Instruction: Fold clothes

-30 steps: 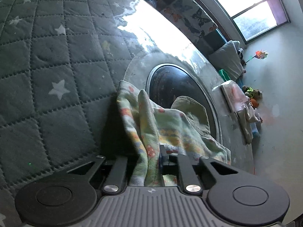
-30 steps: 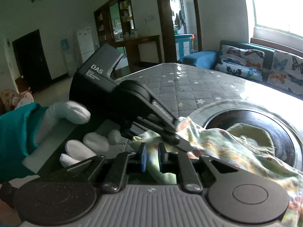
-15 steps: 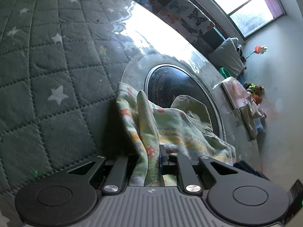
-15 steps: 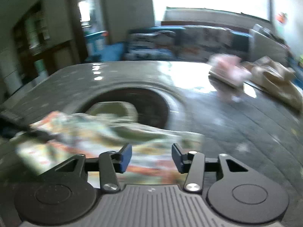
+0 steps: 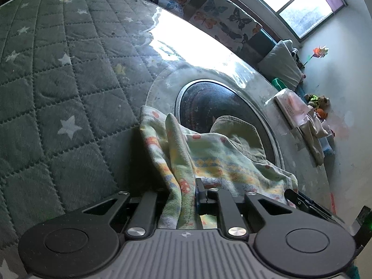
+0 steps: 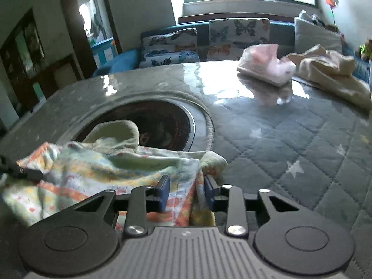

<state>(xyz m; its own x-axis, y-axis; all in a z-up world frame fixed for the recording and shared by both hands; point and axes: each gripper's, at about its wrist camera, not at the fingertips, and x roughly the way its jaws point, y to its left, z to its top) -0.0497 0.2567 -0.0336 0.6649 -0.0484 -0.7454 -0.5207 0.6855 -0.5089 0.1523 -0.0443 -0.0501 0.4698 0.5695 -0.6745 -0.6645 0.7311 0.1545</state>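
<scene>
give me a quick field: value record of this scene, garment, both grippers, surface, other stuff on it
garment: floral patterned cloth, crumpled, lying partly over the dark round inset
left gripper: shut on one bunched edge of the cloth
right gripper: jaws closing, the cloth's other edge between them
surface: grey quilted cover with white stars
other items: folded pink garment and cream cloth pile at the far side
background: butterfly cushions under a window
</scene>
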